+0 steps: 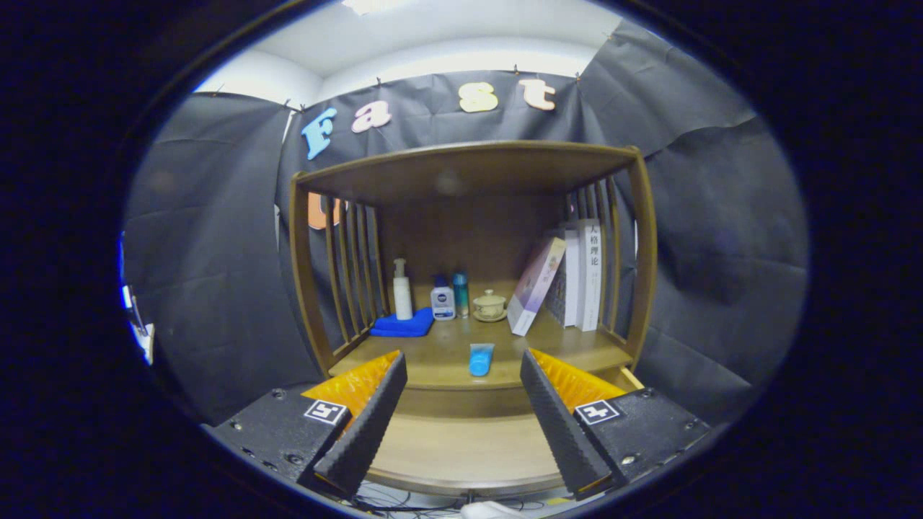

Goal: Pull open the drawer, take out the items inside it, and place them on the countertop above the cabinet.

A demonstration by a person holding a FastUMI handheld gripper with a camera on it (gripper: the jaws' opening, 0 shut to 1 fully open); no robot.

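My gripper [462,357] stands open in front of the wooden cabinet, with nothing between its fingers. Below and between the fingers the drawer [461,481] is pulled out, and its bare wooden bottom shows. A small blue tube [480,358] lies on the countertop [433,364] near its front edge, just beyond the fingertips and slightly right of centre. No item can be seen in the visible part of the drawer.
Farther back on the countertop stand a white pump bottle [402,290] on a folded blue cloth [404,326], two small bottles [450,297], a lidded cup [489,305] and leaning books [570,277]. Slatted side rails [353,267] and a top shelf [469,169] enclose the space. Cables lie below the drawer.
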